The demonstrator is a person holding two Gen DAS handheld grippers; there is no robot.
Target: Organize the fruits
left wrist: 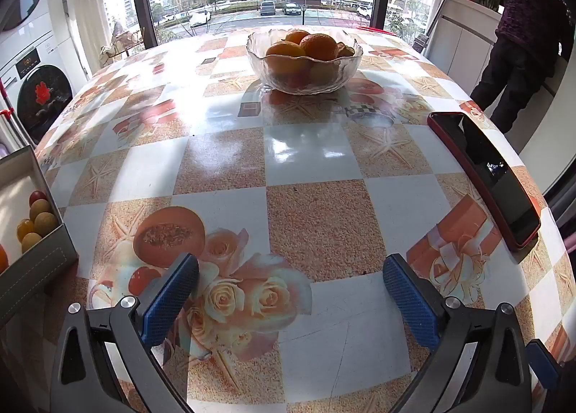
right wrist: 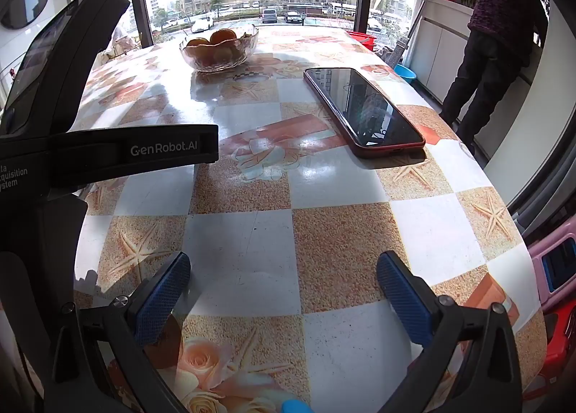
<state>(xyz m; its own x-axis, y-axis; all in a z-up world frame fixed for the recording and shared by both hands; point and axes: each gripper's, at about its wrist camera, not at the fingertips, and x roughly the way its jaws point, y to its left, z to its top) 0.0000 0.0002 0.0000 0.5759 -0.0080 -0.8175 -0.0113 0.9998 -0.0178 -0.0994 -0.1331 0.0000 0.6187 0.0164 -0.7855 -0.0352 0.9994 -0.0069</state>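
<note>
A clear glass bowl (left wrist: 304, 66) holding several oranges (left wrist: 318, 46) stands at the far middle of the table; it also shows in the right wrist view (right wrist: 219, 49) at the far left. A grey box (left wrist: 34, 233) at the table's left edge holds several small round fruits (left wrist: 36, 218), yellow-green and red. My left gripper (left wrist: 289, 283) is open and empty, low over the near part of the table. My right gripper (right wrist: 282, 281) is open and empty, low over the near table. The body of the left gripper (right wrist: 108, 154) fills the left of the right wrist view.
A phone in a red case (right wrist: 363, 109) lies on the table's right side; it also shows in the left wrist view (left wrist: 486, 175). A person (right wrist: 493, 42) stands at a counter to the far right. A washing machine (left wrist: 36, 89) stands left. The table (right wrist: 324, 244) has a tile-and-flower patterned cloth.
</note>
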